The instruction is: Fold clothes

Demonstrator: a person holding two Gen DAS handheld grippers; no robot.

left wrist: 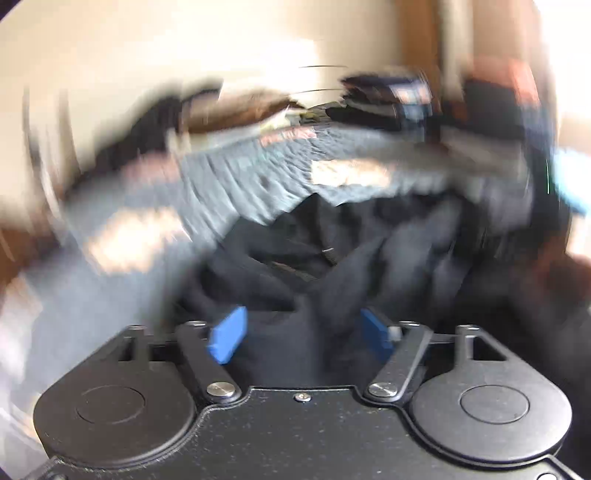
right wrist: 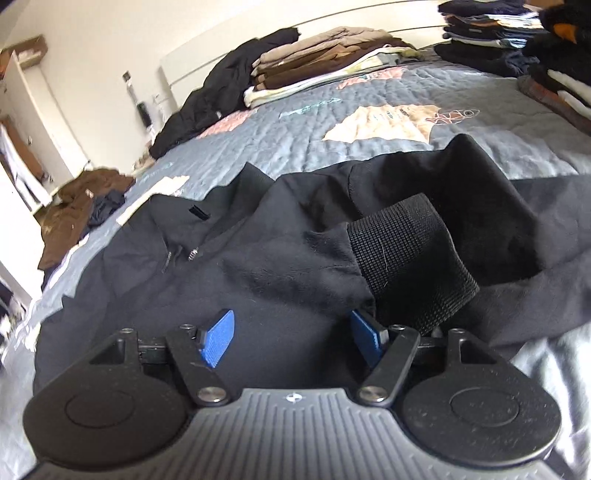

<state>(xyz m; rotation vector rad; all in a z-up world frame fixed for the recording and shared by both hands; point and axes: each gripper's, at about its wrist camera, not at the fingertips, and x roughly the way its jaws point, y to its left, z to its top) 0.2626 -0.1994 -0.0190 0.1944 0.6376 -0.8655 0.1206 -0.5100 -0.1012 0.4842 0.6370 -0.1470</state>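
Observation:
A black zip jacket (right wrist: 280, 236) lies crumpled on a grey quilted bedspread (right wrist: 295, 133). Its sleeve with a ribbed cuff (right wrist: 406, 254) is folded over the body, just ahead and right of my right gripper (right wrist: 291, 339). That gripper is open, its blue pads (right wrist: 218, 341) wide apart low over the fabric. The left wrist view is smeared by motion. There the same black jacket (left wrist: 295, 258) bunches up in front of my left gripper (left wrist: 301, 332), which is open with cloth lying between its blue pads (left wrist: 227, 334). I cannot tell whether the pads touch the cloth.
Folded brown and beige clothes (right wrist: 325, 55) are stacked at the far side of the bed, with a dark stack (right wrist: 487, 26) to the right and another black coat (right wrist: 221, 92) to the left. Brown garments (right wrist: 74, 210) lie heaped at the bed's left edge.

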